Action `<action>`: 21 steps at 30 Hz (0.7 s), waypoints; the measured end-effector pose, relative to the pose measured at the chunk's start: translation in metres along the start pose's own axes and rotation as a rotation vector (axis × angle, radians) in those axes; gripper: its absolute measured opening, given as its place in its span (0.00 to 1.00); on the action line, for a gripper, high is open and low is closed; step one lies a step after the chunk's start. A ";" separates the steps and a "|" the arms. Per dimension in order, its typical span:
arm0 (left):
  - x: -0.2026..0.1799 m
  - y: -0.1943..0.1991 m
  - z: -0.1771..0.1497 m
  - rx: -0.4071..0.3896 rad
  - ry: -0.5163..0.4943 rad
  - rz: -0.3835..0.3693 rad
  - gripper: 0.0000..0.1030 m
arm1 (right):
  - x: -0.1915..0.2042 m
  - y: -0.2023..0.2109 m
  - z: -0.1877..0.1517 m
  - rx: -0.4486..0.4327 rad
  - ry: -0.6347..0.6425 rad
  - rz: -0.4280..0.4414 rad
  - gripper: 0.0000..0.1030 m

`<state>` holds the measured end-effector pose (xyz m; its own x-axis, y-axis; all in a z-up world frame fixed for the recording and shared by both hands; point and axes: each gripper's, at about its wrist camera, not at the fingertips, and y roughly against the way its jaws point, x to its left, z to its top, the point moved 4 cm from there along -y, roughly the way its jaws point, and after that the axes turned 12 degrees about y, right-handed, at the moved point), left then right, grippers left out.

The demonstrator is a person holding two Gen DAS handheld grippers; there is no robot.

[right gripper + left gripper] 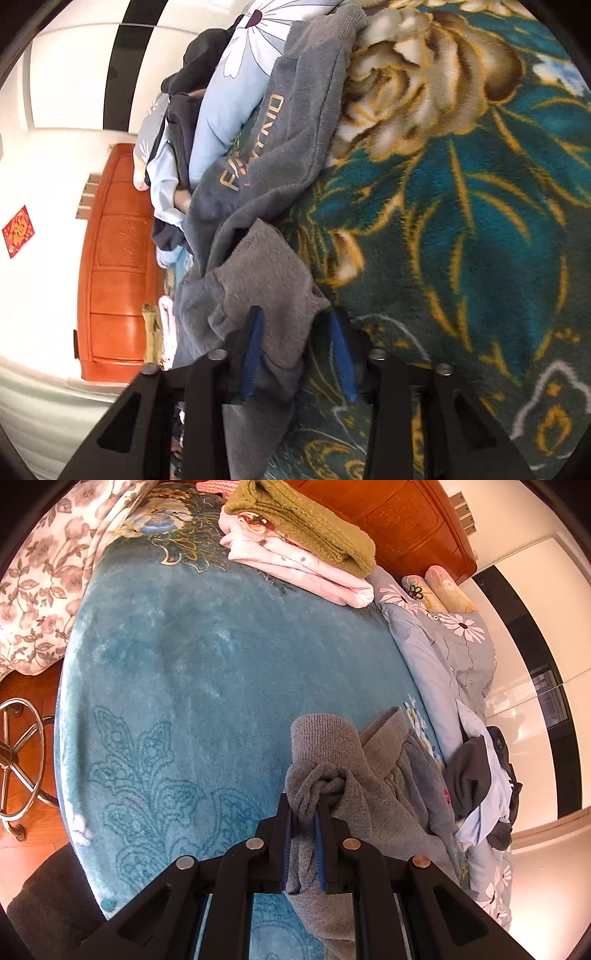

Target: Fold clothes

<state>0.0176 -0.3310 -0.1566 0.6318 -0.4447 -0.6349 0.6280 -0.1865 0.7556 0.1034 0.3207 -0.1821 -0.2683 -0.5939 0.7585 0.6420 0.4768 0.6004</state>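
Bed blanket [221,657] carries 1 folded stack [295,550] at its far end. Unfolded pile [484,786] waits beside the grey sweatshirt [388,775], still crumpled. Left gripper [306,816] pinches its cuff; right gripper [295,325] straddles its fabric, jaws apart.

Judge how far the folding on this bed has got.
Done: an olive knit and pink garments lie folded in a stack. In hand: the left gripper has its jaws shut on the grey sweater; the right gripper has its jaws apart around grey cloth. Left: folding that, then the dark and pale-blue heap.
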 end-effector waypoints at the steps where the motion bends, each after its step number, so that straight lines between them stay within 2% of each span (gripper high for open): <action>1: 0.000 0.000 0.000 0.002 0.000 -0.001 0.11 | 0.004 -0.001 0.002 -0.001 0.012 -0.004 0.08; 5: -0.001 0.002 0.001 0.006 -0.010 -0.003 0.11 | 0.032 0.025 0.021 -0.082 0.146 -0.002 0.05; 8: -0.002 0.002 0.000 0.011 -0.017 -0.006 0.11 | 0.049 0.084 0.045 -0.238 0.222 -0.013 0.05; 11: 0.000 -0.002 -0.004 0.039 -0.009 -0.028 0.12 | 0.043 0.152 0.058 -0.398 0.259 -0.121 0.05; 12: 0.000 -0.003 -0.005 0.051 -0.005 -0.039 0.12 | 0.033 0.165 0.059 -0.411 0.249 -0.154 0.05; 15: 0.005 -0.008 -0.012 0.065 -0.007 -0.020 0.12 | -0.016 0.172 0.046 -0.344 0.136 -0.243 0.05; 16: 0.007 -0.009 -0.014 0.066 -0.011 -0.009 0.12 | -0.030 0.170 0.038 -0.323 0.098 -0.248 0.05; 17: 0.008 -0.010 -0.014 0.067 -0.002 -0.011 0.12 | -0.043 0.168 0.030 -0.303 0.061 -0.247 0.05; 21: -0.007 -0.005 -0.009 0.062 0.006 -0.026 0.11 | -0.049 0.160 0.028 -0.304 0.017 -0.177 0.05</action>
<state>0.0146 -0.3187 -0.1572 0.6185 -0.4333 -0.6555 0.6150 -0.2523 0.7471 0.1995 0.4441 -0.1165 -0.3839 -0.6618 0.6439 0.7719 0.1526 0.6172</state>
